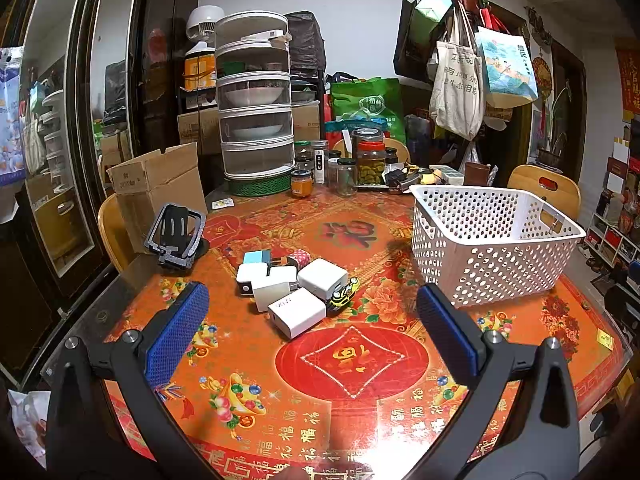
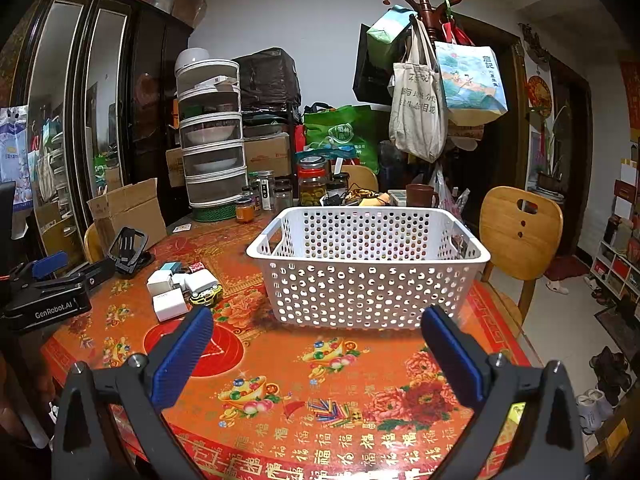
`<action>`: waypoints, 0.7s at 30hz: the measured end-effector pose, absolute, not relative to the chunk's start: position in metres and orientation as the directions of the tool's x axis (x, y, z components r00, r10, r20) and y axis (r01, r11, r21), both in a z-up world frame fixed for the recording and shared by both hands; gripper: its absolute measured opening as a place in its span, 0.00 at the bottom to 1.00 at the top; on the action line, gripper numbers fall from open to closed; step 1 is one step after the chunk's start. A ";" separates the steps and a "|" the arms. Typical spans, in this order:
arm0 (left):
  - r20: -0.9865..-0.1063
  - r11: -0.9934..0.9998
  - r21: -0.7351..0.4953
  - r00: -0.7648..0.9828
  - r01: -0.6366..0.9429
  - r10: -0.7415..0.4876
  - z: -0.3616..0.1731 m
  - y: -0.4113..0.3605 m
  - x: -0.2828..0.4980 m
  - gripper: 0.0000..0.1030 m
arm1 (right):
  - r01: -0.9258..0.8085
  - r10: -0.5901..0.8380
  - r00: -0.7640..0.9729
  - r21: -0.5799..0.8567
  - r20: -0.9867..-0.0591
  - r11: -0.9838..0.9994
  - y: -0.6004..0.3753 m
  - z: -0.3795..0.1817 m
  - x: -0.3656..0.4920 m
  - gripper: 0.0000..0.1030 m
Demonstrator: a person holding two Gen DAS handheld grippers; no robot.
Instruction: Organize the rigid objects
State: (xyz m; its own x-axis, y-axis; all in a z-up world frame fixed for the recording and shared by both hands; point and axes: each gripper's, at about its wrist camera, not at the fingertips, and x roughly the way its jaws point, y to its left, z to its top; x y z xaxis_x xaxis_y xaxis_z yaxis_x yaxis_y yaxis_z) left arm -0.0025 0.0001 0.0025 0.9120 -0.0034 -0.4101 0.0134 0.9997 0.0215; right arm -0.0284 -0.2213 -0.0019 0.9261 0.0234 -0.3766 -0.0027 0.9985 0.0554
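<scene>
A cluster of several white charger blocks (image 1: pixel 296 296) lies mid-table with a light blue one (image 1: pixel 256 258), a red patterned one (image 1: pixel 299 257) and a yellow-black toy car (image 1: pixel 342 295). The cluster also shows in the right wrist view (image 2: pixel 180 288). A white perforated basket (image 1: pixel 492 240) (image 2: pixel 368 268) stands to its right. My left gripper (image 1: pixel 312 312) is open above the table, just short of the cluster. My right gripper (image 2: pixel 316 328) is open in front of the basket. The left gripper's body (image 2: pixel 44 292) shows at the far left of the right wrist view.
A black folding phone stand (image 1: pixel 176 236) sits left of the cluster. Jars (image 1: pixel 370 162), a stacked food cover (image 1: pixel 254 108) and a cardboard box (image 1: pixel 156 184) crowd the table's back. Wooden chairs (image 2: pixel 520 232) stand around the red-orange patterned table (image 1: pixel 360 360).
</scene>
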 end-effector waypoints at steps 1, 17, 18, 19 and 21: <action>-0.410 1.000 0.022 0.912 0.012 -0.002 0.002 0.000 -0.003 0.99 | -0.003 0.024 0.926 0.055 -0.377 0.998 -0.222 -0.002 -0.028 1.00; -0.411 1.000 0.020 0.911 0.014 -0.004 0.002 0.001 -0.002 0.99 | -0.006 0.025 0.925 0.051 -0.380 0.999 -0.217 -0.003 -0.028 1.00; -0.411 1.000 0.020 0.911 0.013 -0.004 0.002 0.000 -0.002 0.99 | -0.006 0.025 0.925 0.051 -0.380 0.999 -0.217 -0.004 -0.028 1.00; -0.411 1.000 0.020 0.911 0.013 -0.004 0.003 0.001 -0.002 0.99 | -0.007 0.025 0.925 0.051 -0.380 0.999 -0.217 -0.003 -0.028 1.00; -0.412 1.000 0.020 0.911 0.013 -0.004 0.002 0.000 -0.002 0.99 | -0.007 0.025 0.925 0.051 -0.379 0.999 -0.217 -0.004 -0.028 1.00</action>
